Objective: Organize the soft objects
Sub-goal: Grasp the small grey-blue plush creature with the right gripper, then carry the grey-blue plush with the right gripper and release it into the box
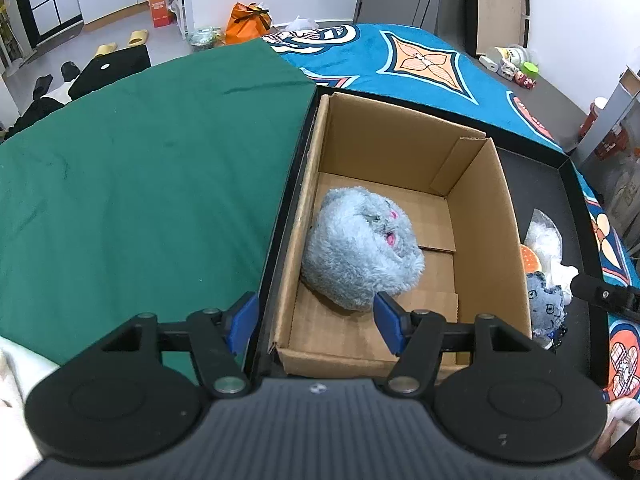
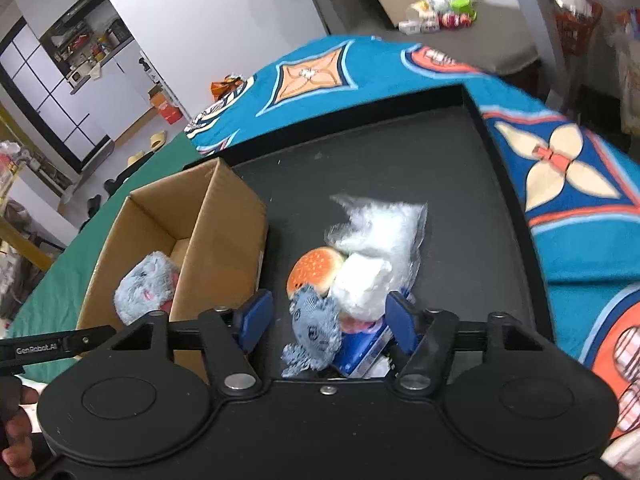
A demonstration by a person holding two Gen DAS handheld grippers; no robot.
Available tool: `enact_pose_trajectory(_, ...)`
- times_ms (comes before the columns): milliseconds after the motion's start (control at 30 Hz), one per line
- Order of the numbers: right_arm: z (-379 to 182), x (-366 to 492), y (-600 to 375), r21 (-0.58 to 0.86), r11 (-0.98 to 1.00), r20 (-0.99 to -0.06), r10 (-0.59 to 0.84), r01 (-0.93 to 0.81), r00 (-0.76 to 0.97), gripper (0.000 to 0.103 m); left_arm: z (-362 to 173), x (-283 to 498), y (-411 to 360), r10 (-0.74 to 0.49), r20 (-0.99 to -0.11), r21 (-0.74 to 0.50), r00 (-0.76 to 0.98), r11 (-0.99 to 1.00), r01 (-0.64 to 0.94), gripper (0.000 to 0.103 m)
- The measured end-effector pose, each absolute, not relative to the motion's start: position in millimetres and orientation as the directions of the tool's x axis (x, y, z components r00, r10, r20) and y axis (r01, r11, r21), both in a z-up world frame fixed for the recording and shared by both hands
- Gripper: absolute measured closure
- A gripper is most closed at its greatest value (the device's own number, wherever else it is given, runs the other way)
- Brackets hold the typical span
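A fluffy grey plush lies inside an open cardboard box, against its left wall. My left gripper is open and empty above the box's near edge. In the right wrist view the box and plush sit left. A pile of soft items lies on the black tray: a burger toy, a grey denim plush, a white soft lump, a clear stuffing bag. My right gripper is open around the pile's near part.
The black tray rests on a blue patterned blanket. A green cloth covers the surface to the left. A blue flat packet lies under the pile. Clutter stands on a far table.
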State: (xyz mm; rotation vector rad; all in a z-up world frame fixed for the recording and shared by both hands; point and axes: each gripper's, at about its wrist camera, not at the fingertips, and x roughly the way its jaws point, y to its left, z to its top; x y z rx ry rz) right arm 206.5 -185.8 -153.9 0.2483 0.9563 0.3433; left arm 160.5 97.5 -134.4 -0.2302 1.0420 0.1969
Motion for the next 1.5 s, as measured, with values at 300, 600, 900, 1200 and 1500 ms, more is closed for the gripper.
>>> enact_pose_trajectory(300, -177.2, 210.1, -184.3, 0.41, 0.897, -0.767, 0.438, -0.167, 0.469, 0.067, -137.3, 164.8, 91.9, 0.075, -0.878, -0.06, 0.472, 0.963, -0.264, 0.041)
enact_pose_trajectory(600, -180.3, 209.7, -183.6, 0.415, 0.889, -0.763, 0.455, -0.191, 0.459, 0.09, -139.7, 167.6, 87.7, 0.083, -0.882, -0.044, 0.463, 0.965, -0.257, 0.041)
enact_pose_trajectory(900, -157.2, 207.6, -179.7, 0.425, 0.88, -0.737, 0.473, -0.213, 0.483, 0.091, -138.7, 165.8, 90.6, 0.079, -0.88, -0.054, 0.468, 0.963, -0.265, 0.041)
enact_pose_trajectory(1200, -125.7, 204.4, -171.3, 0.415, 0.88, -0.696, 0.471, -0.232, 0.541, 0.091, -131.8, 162.3, 91.5, 0.074, -0.874, -0.057, 0.48, 0.966, -0.253, 0.041)
enact_pose_trajectory(1500, -106.1, 202.6, -161.2, 0.404, 0.876, -0.658, 0.479, -0.264, 0.581, 0.091, -126.5, 156.0, 96.5, 0.074, -0.861, -0.068, 0.503, 0.964, -0.258, 0.041)
